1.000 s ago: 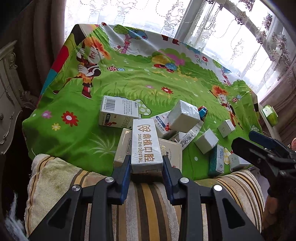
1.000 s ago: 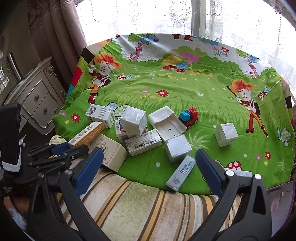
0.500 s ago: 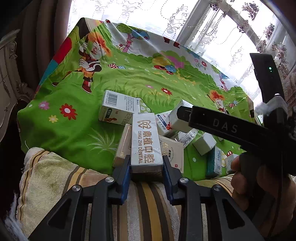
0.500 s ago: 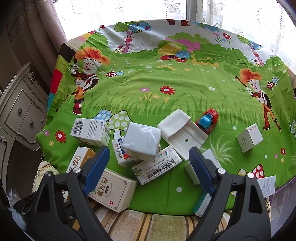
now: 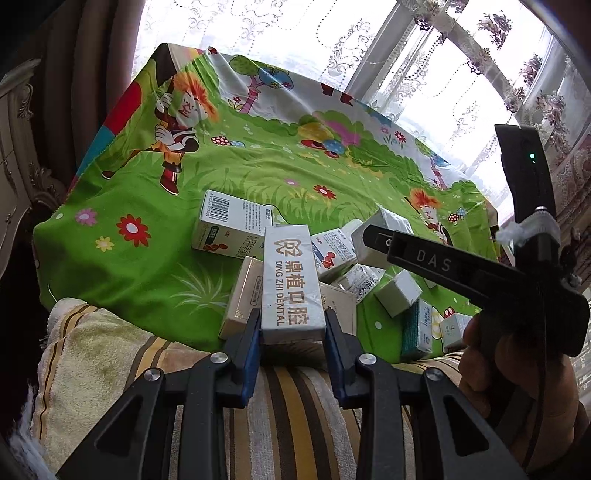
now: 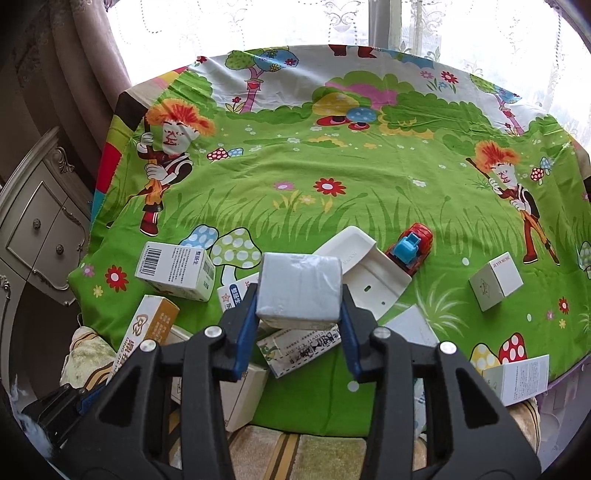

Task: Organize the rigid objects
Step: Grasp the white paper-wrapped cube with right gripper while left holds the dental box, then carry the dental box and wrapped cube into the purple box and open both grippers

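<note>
**Both tongs loaded over the box pile**

The left tongs [image 5: 292,328] pinch the long dental box [image 5: 291,280] above the striped cushion's edge. The right tongs [image 6: 298,308] are closing on the grey wrapped box [image 6: 300,291] atop the clutter. Next, probably: lift clear, place neatly on the green cloth [image 6: 369,177].

A home bedroom or sitting room.
Lace curtains [image 6: 369,22] at twelve o'clock, a carved cream cabinet [image 6: 40,221] at nine o'clock, a cartoon-printed cloth [image 6: 332,166] spread centrally.
</note>
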### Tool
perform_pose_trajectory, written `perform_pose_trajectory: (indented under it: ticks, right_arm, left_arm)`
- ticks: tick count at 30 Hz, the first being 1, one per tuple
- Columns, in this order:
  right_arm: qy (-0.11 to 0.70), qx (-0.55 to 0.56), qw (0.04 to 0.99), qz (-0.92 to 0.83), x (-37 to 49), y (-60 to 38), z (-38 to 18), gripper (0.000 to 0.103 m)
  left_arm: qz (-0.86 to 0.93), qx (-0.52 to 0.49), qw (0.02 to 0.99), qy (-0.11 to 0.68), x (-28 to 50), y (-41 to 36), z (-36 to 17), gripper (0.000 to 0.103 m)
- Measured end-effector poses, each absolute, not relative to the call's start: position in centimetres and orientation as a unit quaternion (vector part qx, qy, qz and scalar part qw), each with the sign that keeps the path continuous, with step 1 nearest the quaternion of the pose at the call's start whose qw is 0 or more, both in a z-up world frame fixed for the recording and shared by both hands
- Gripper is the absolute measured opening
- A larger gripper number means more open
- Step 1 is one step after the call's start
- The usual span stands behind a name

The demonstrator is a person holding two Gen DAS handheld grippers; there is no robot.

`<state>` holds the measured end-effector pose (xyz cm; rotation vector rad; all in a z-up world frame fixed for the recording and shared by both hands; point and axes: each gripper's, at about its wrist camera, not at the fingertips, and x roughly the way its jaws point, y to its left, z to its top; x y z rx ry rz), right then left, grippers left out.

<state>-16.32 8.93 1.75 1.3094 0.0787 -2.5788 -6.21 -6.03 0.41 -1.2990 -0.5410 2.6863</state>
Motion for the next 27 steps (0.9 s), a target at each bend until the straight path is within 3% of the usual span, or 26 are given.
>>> perform_pose_trajectory:
  ticks: [13,27]
  right_arm:
    - [0.043,0.422,0.103,-0.900,-11.8,13.9,3.6,0.044]
    - [-0.011,0.423,0.053,-0.905,-7.5,23.4,4.4,0.044]
  left_arm:
    - [0.886,-0.427,0.091,-0.155,-5.7,-2.1,2.0,0.033]
    - [0.878,-0.433,0.172,-0.110,-5.5,5.8,3.0,0.033]
